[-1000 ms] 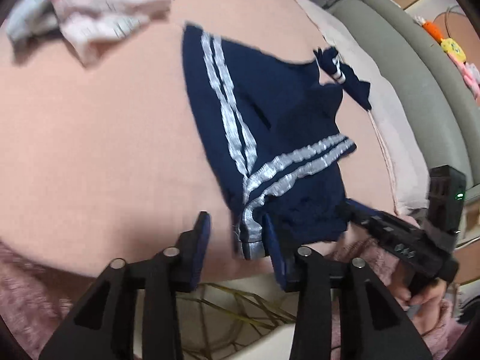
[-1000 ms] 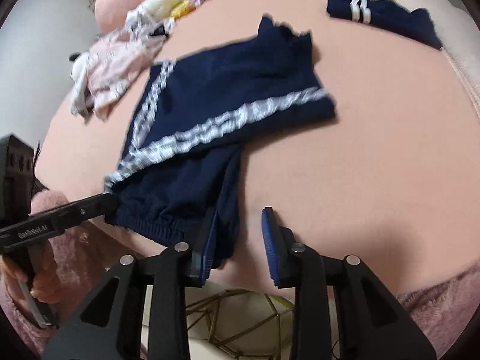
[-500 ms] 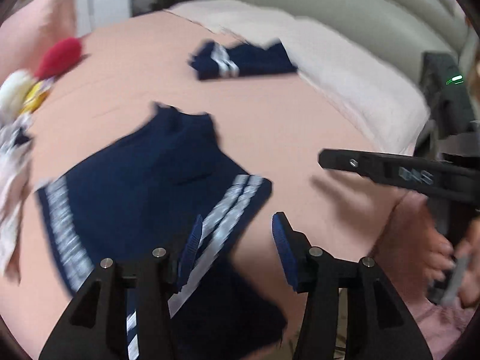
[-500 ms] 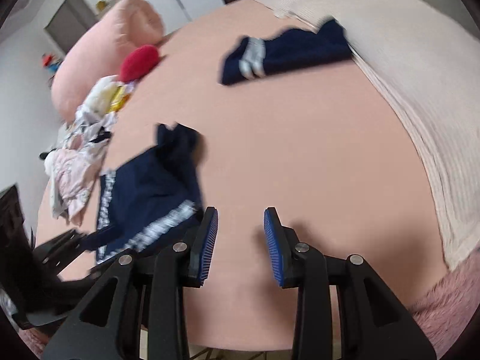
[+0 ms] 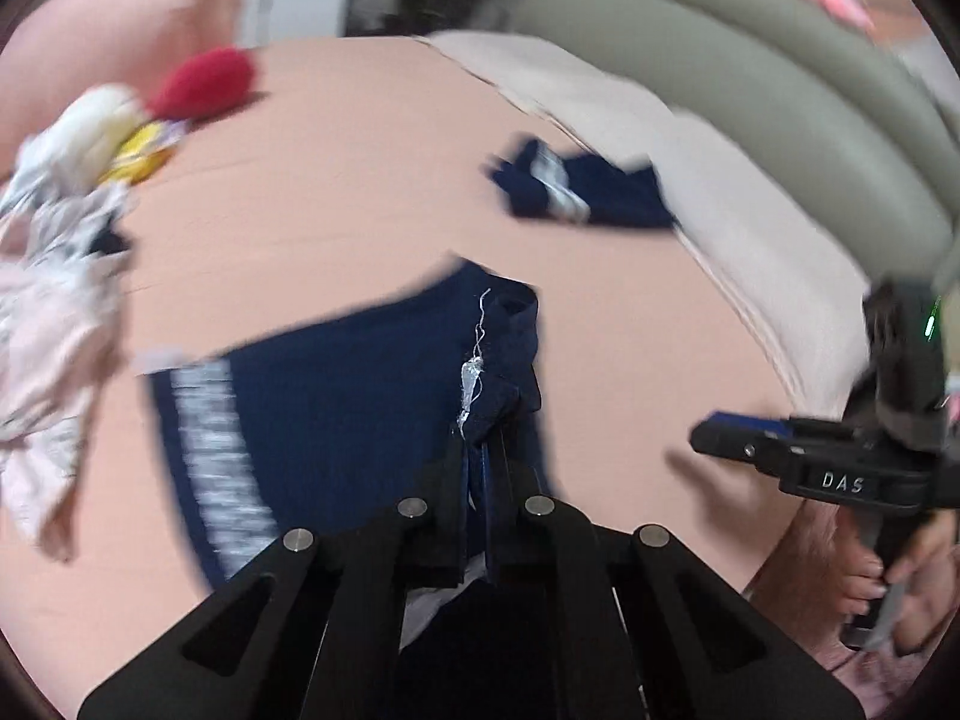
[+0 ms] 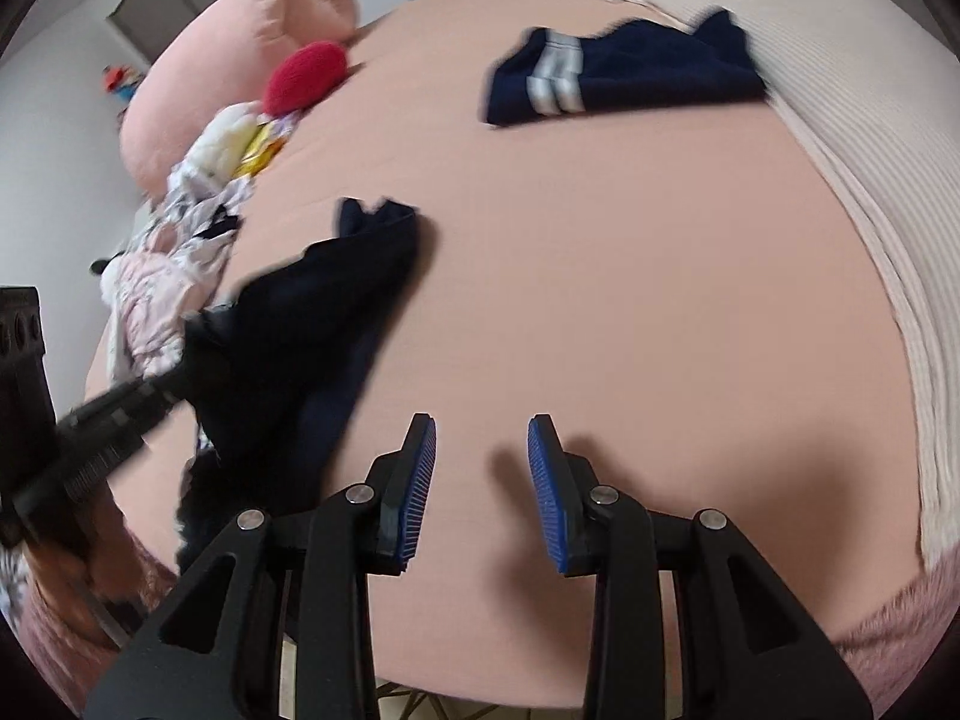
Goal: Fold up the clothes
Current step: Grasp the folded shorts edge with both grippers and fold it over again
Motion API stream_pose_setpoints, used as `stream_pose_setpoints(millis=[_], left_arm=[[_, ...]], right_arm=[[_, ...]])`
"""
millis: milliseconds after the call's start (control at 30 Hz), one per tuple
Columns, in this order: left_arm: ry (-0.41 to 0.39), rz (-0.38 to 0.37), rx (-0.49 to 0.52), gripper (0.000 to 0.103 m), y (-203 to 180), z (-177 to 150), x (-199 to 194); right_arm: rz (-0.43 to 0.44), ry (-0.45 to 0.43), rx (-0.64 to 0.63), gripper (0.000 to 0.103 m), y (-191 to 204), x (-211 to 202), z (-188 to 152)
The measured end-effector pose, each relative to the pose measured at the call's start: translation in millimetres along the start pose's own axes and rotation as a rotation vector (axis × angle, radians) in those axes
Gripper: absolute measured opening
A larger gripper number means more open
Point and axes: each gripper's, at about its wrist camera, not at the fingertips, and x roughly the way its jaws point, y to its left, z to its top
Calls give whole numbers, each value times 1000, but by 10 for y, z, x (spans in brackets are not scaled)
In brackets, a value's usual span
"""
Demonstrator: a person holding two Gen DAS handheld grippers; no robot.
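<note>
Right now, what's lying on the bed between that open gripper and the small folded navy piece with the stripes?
Nothing: from the right gripper to the folded navy piece, the right wrist view shows only bare pink sheet.

The bed sheet [image 6: 600, 276] is a plain peach pink. The nearer garment [image 5: 360, 384] is navy with a band of pale grey-white stripes [image 5: 210, 420] along one side. The folded garment [image 6: 624, 81] near the bed's far edge is navy too, with two silver-grey bands. The blanket [image 6: 870, 138] is cream with fine ribbing. The pillow [image 6: 240, 30] is pink, the plush ball [image 6: 306, 75] red. The right hand-held gripper [image 6: 482, 468] is black with blue ridged pads [image 6: 420, 480].
</note>
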Motion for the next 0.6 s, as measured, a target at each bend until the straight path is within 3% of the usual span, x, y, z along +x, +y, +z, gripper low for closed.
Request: stream_pose_setpoints(millis=[133, 267, 400, 600], left_arm=[[10, 39, -109, 4, 803, 76, -58], [82, 50, -182, 4, 1262, 25, 233], [140, 76, -197, 4, 1423, -114, 441], [125, 93, -143, 11, 1334, -69, 405]], right_arm=[[4, 13, -65, 32, 228, 169, 262], [-64, 10, -140, 32, 429, 521, 681], [-83, 26, -209, 32, 631, 885, 1013], [-28, 104, -300, 32, 911, 1354, 1188]])
